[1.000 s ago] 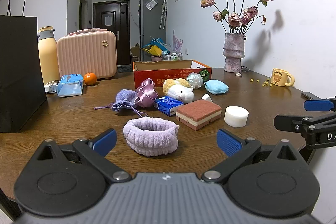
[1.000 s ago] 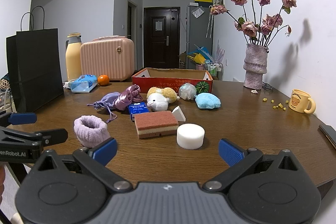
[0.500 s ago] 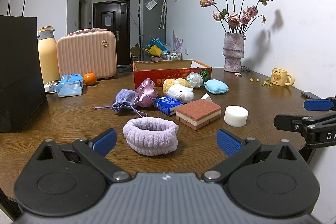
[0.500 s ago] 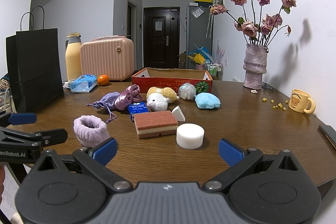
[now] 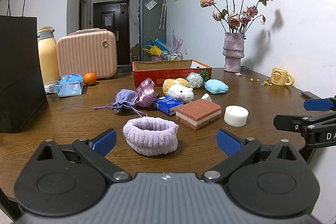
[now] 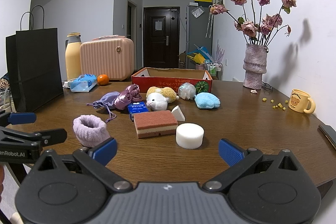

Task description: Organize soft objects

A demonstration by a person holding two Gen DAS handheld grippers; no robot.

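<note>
Soft items lie scattered on the wooden table (image 5: 63,119): a lilac fluffy band (image 5: 151,135), a brown sponge (image 5: 198,113), a white foam puck (image 5: 236,115), a plush hamster (image 5: 178,90), a blue puff (image 5: 216,86), two purple pouches (image 5: 134,97). Behind them stands an open red cardboard box (image 5: 172,72). My left gripper (image 5: 167,141) is open, just short of the lilac band. In the right wrist view my right gripper (image 6: 168,149) is open too, with the white foam puck (image 6: 190,135) a little ahead and the lilac band (image 6: 90,129) at its left finger.
A black paper bag (image 5: 19,81), a yellow flask (image 5: 47,56), a pink case (image 5: 87,54), an orange (image 5: 89,78) and a tissue pack (image 5: 70,87) stand on the left. A vase of dried roses (image 5: 234,51), a yellow mug (image 5: 280,76) and a phone (image 6: 328,133) are on the right.
</note>
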